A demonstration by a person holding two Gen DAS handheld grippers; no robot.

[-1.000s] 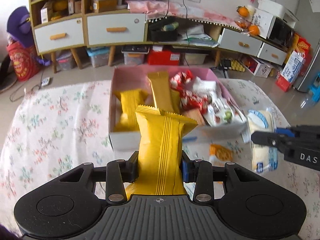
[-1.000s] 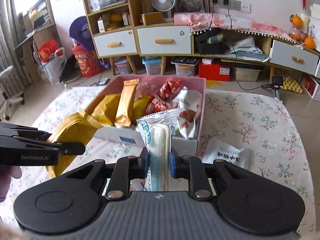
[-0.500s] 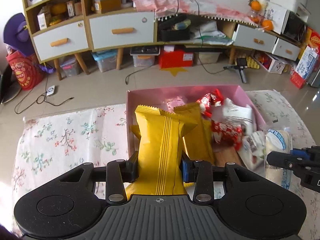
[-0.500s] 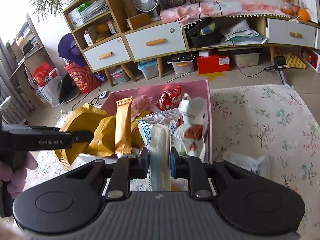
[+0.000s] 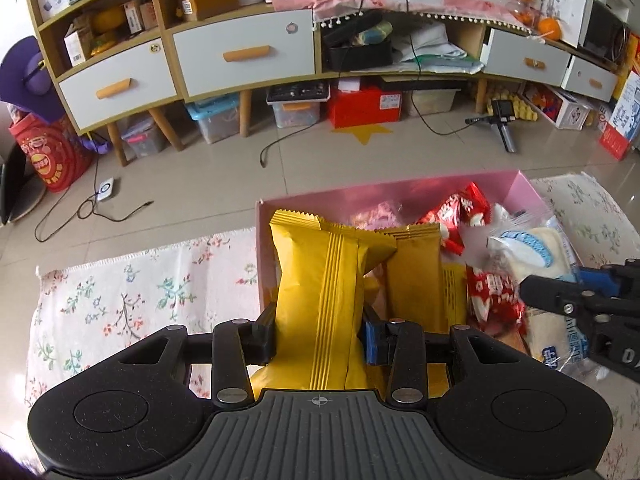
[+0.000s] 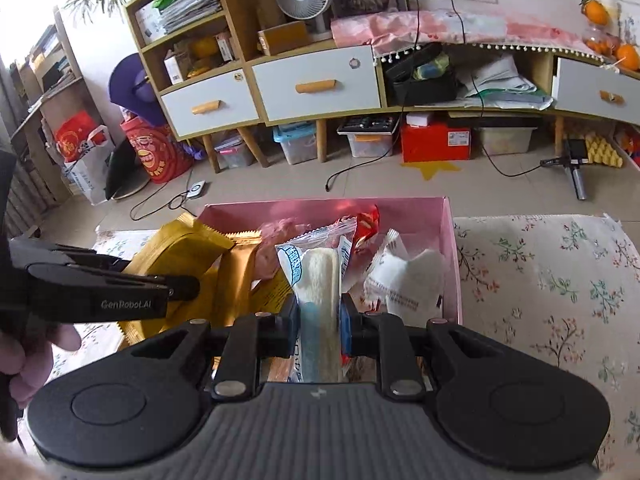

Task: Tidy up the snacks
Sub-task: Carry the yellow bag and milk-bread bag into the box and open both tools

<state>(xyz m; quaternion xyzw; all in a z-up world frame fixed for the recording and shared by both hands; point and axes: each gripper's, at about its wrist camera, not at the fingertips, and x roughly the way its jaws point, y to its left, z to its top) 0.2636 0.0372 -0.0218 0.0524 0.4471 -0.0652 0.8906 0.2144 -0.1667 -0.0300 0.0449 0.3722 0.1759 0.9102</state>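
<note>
My left gripper [image 5: 319,338] is shut on a yellow snack packet [image 5: 320,292], held upright above the left part of the pink box [image 5: 400,190]. My right gripper [image 6: 320,330] is shut on a clear-wrapped white snack with blue print [image 6: 320,280], hanging over the middle of the pink box [image 6: 452,248]. In the left wrist view the right gripper [image 5: 560,300] shows at the right edge with its white snack [image 5: 536,248]. The right wrist view shows the left gripper [image 6: 120,292] at the left with the yellow packet [image 6: 184,256]. Yellow, red and white packets fill the box.
The box rests on a floral tablecloth [image 6: 552,280] near the table's far edge. Beyond lies a tiled floor [image 5: 200,184] with cables, and a low cabinet [image 5: 240,56] with drawers. A person's hand [image 6: 28,356] grips the left tool.
Both grippers moved forward with their snacks, from in front of the box to over it. The box now lies close beneath both held packets.
</note>
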